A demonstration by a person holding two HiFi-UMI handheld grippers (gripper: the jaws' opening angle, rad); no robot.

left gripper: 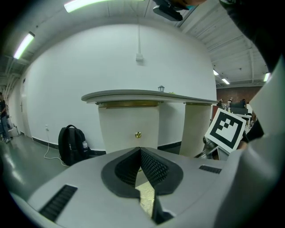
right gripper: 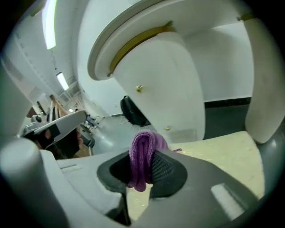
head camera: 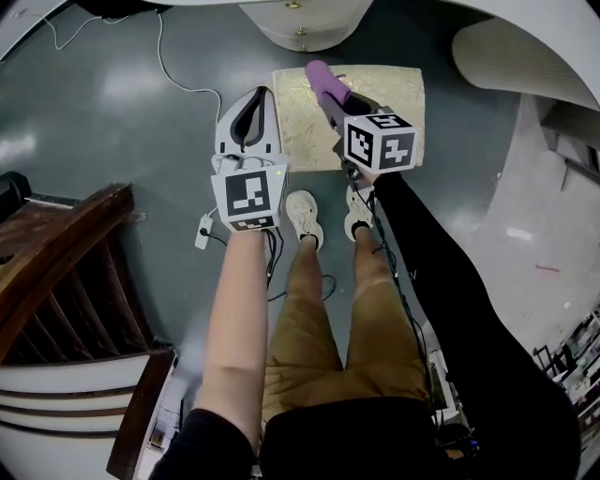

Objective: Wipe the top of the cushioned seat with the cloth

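Observation:
The cushioned seat (head camera: 384,108) is a cream, gold-patterned square on the floor just ahead of the person's feet. My right gripper (head camera: 330,97) hangs over its left part, shut on a rolled purple cloth (head camera: 325,82) that sticks out past the jaws. The right gripper view shows the cloth (right gripper: 142,158) pinched between the black pads, with the seat (right gripper: 222,151) below and to the right. My left gripper (head camera: 255,103) hovers at the seat's left edge, jaws shut with nothing held. Its pads (left gripper: 151,167) meet at the tip, and a sliver of seat (left gripper: 145,196) shows under them.
A white pedestal base (head camera: 305,23) stands just beyond the seat, and a white curved table (head camera: 525,47) is at the right. Dark wooden furniture (head camera: 56,272) fills the left. A white cable (head camera: 178,80) runs across the grey floor. A black backpack (left gripper: 71,144) leans on the far wall.

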